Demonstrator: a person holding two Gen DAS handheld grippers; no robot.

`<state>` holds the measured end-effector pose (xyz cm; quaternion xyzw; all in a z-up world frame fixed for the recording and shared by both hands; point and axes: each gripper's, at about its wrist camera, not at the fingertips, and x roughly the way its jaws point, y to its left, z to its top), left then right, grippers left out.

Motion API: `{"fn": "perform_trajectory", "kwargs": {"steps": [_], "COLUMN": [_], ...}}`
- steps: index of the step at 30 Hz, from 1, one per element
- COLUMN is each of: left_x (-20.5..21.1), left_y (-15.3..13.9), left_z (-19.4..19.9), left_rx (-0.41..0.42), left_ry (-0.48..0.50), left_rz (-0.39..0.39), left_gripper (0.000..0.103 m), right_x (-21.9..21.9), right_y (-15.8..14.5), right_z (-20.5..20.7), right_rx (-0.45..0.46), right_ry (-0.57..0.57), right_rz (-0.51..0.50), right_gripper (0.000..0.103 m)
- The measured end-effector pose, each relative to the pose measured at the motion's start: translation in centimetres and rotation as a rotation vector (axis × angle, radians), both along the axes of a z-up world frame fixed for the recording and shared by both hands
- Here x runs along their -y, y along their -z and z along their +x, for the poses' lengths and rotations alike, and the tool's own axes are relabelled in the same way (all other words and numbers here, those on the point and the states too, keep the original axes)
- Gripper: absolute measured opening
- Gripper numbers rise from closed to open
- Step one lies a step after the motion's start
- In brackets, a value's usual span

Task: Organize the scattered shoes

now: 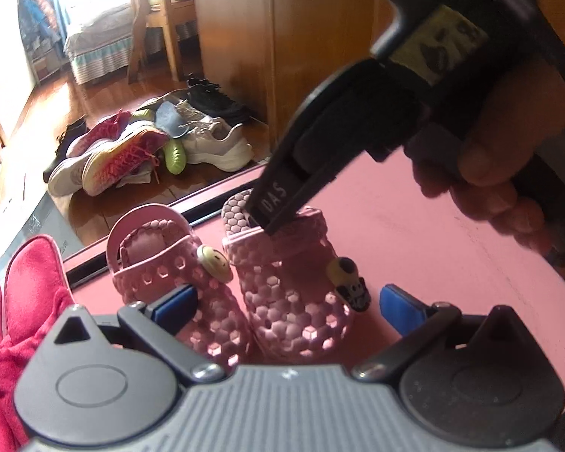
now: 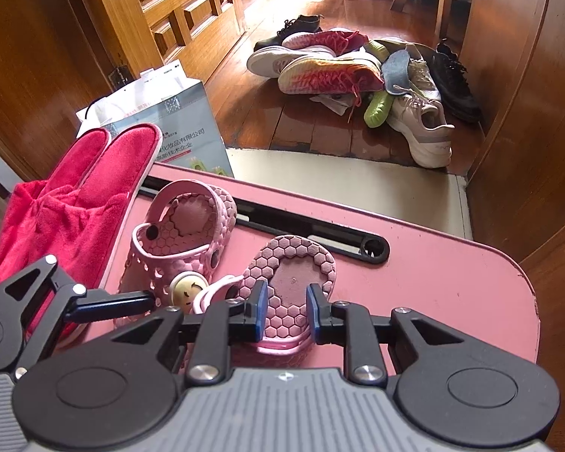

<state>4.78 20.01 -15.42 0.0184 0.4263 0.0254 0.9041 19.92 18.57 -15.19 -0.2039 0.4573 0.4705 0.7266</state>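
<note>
Two small pink honeycomb clogs stand side by side on a pink table (image 1: 433, 245). One clog (image 1: 162, 263) (image 2: 177, 233) carries a smiley charm; the other (image 1: 293, 293) (image 2: 293, 263) carries a dark charm. My left gripper (image 1: 287, 303) is open wide, with its blue pads on either side of both toes. My right gripper (image 2: 286, 310), held by a hand (image 1: 489, 173), reaches down to the heel of the dark-charm clog. Its pads stand a little apart over the insole, with nothing pinched. In the left wrist view its tip (image 1: 271, 218) touches the clog's collar.
A pair of red plush slippers (image 1: 30, 282) (image 2: 75, 196) lies at the table's left end. A pile of sneakers (image 1: 132, 150) (image 2: 339, 71) lies on the wooden floor beyond. A white paper bag (image 2: 169, 128) stands by the table, with a wooden door (image 2: 169, 0) behind it.
</note>
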Motion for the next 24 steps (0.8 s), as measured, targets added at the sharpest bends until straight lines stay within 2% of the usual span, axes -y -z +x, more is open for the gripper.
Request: {"fn": "perform_trajectory", "kwargs": {"steps": [5,10,15,19,24], "left_x": [0.5,1.5,0.2,-0.7,-1.6], "left_y": [0.0,0.1,-1.2,-2.5,-2.0], "left_z": [-0.4,-0.8,-0.9,-1.0,-0.2], "left_rx": [0.0,-0.018,-0.023,0.026,0.007], "left_ry": [0.027,0.095,0.082,0.051,0.028], "left_rz": [-0.037,-0.003,-0.094,-0.09,-0.106], "left_gripper": [0.103,0.103,0.103,0.103,0.103], "right_x": [1.0,1.5,2.0,1.9,1.3], "right_y": [0.0,0.1,0.2,0.2,0.3], "right_z": [-0.2,-0.1,-0.1,0.1,0.1], "right_rx": [-0.002,0.001,0.003,0.01,0.041], "right_ry": [-0.027,-0.045,-0.064,-0.055,-0.053], "right_rz": [-0.014,-0.012,-0.011,-0.006,0.0], "right_gripper": [0.023,0.022,0.02,0.02,0.02]}}
